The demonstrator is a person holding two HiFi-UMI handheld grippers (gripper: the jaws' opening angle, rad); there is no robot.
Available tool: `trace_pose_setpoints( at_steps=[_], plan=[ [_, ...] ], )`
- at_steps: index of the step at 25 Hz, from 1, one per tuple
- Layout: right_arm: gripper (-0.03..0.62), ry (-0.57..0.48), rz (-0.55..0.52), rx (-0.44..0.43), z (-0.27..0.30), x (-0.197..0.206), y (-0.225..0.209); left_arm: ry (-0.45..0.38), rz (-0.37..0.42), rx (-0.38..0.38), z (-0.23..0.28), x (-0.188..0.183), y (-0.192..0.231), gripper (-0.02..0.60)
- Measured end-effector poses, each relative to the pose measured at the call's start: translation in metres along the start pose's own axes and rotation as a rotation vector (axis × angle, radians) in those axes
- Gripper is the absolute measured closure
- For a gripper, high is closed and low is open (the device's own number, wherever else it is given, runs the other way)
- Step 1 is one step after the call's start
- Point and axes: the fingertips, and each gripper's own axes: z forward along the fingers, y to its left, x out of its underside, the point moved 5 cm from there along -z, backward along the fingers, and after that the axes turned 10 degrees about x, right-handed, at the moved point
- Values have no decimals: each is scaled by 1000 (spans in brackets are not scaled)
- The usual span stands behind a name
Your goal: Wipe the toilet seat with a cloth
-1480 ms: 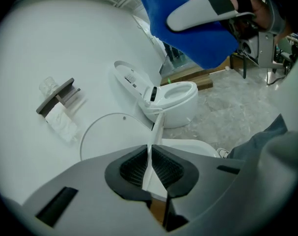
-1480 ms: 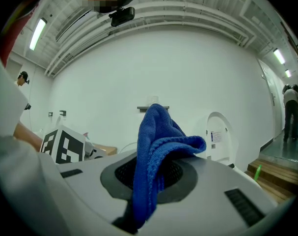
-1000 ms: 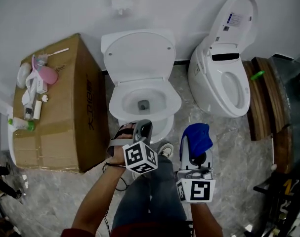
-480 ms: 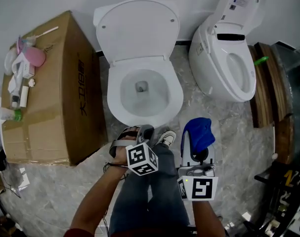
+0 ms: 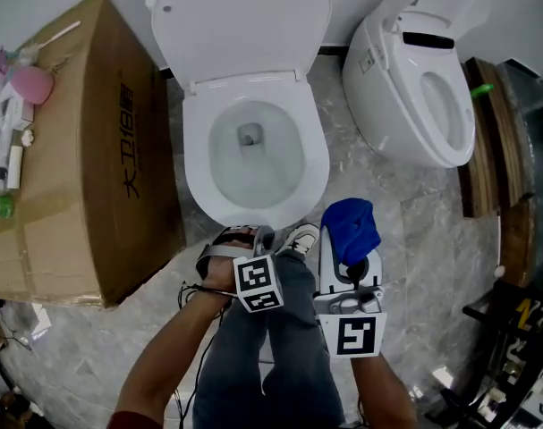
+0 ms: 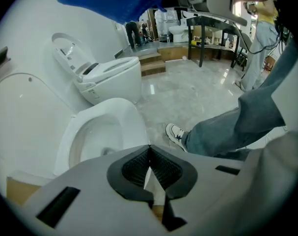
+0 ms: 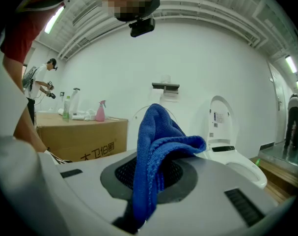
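A white toilet stands with its lid [image 5: 240, 21] raised and its seat [image 5: 314, 164] down around the bowl. My left gripper [image 5: 262, 237] hangs just before the seat's front rim, shut and empty; in the left gripper view its jaws [image 6: 149, 154] meet above the seat [image 6: 97, 114]. To its right, my right gripper [image 5: 347, 256] is shut on a blue cloth [image 5: 350, 229], which bunches up past the jaws. The right gripper view shows the cloth [image 7: 156, 151] pinched between the pads and the gripper [image 7: 151, 173] pointing level toward the wall.
A big cardboard box [image 5: 83, 150] with bottles [image 5: 7, 114] on top stands left of the toilet. A second toilet [image 5: 423, 88] with its lid up sits at the right, beside a wooden step [image 5: 490, 150]. The person's jeans and a shoe [image 5: 300, 238] are between the grippers.
Both grippers have come down toward the toilet, which now looks larger and nearer in the head view. The blue cloth stays in the right gripper.
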Motion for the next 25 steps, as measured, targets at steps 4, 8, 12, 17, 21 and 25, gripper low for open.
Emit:
trace_pose_setpoints(
  at_steps=[4, 8, 12, 17, 21, 25],
  plan=[
    [533, -21, 8, -18, 12, 24, 5, 24, 14, 25, 30, 9, -3, 567],
    [533, -13, 22, -10, 21, 45, 6, 45, 19, 48, 52, 16, -4, 566],
    [533, 15, 35, -10, 26, 59, 8, 50, -3, 52, 67, 21, -1, 567],
    [533, 28, 27, -32, 31, 64, 12, 36, -53, 52, 74, 26, 1, 566],
    [533, 47, 25, -40, 34, 63, 12, 11, -78, 21, 70, 27, 0, 566],
    [533, 85, 10, -68, 45, 62, 12, -198, -231, -168, 25, 26, 18, 567]
  ],
)
